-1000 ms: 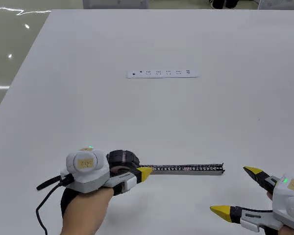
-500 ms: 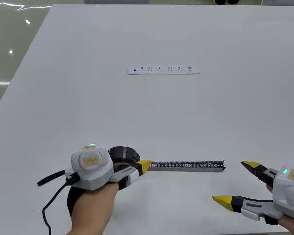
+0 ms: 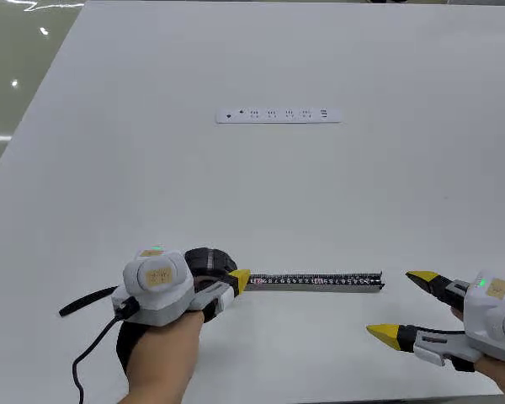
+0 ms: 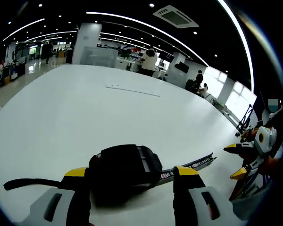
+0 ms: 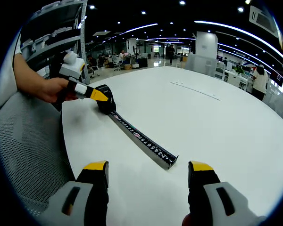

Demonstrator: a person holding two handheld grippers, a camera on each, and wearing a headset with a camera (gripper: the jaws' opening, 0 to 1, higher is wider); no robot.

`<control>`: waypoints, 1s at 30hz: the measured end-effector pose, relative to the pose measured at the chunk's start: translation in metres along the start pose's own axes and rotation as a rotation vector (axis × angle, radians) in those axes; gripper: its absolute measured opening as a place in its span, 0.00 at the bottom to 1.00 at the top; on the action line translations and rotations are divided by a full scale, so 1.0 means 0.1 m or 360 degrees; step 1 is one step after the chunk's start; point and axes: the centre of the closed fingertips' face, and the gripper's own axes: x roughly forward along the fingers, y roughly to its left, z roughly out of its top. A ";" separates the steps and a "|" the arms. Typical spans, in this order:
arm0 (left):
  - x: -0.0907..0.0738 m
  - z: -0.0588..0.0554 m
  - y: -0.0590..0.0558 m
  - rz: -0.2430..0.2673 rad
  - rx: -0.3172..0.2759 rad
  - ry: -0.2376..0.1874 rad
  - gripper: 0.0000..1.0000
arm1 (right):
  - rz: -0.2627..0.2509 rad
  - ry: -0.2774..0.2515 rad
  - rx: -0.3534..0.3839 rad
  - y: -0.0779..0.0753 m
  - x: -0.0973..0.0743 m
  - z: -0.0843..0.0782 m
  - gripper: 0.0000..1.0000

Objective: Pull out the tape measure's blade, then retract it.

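Right gripper (image 3: pixel 401 304), jaws wide at the blade's (image 3: pixel 316 281) 3 o'clock, may miss its thin, flat-lying tip; left gripper (image 4: pixel 131 172) clamps the tape measure (image 3: pixel 209 263).

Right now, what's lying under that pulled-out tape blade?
Only bare white table; the blade rests on it, so its underside is hidden. The left gripper clamps the case.

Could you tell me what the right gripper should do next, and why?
Probably ease the right gripper forward until its open jaws straddle the blade at its free end, then close. The blade lies flat on the table, its end just ahead of those jaws, untouched, while the left gripper clamps the case.
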 end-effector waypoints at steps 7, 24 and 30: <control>0.03 -0.02 0.04 0.0048 -0.0004 0.0000 0.65 | 0.0036 0.0031 -0.0026 -0.03 0.03 0.01 0.60; 0.06 -0.03 0.05 0.0113 0.0011 0.0014 0.64 | 0.0141 0.0126 -0.0182 -0.14 0.11 0.02 0.48; 0.06 -0.03 0.07 0.0129 0.0018 0.0016 0.62 | 0.0167 0.0163 -0.0235 -0.16 0.13 0.00 0.44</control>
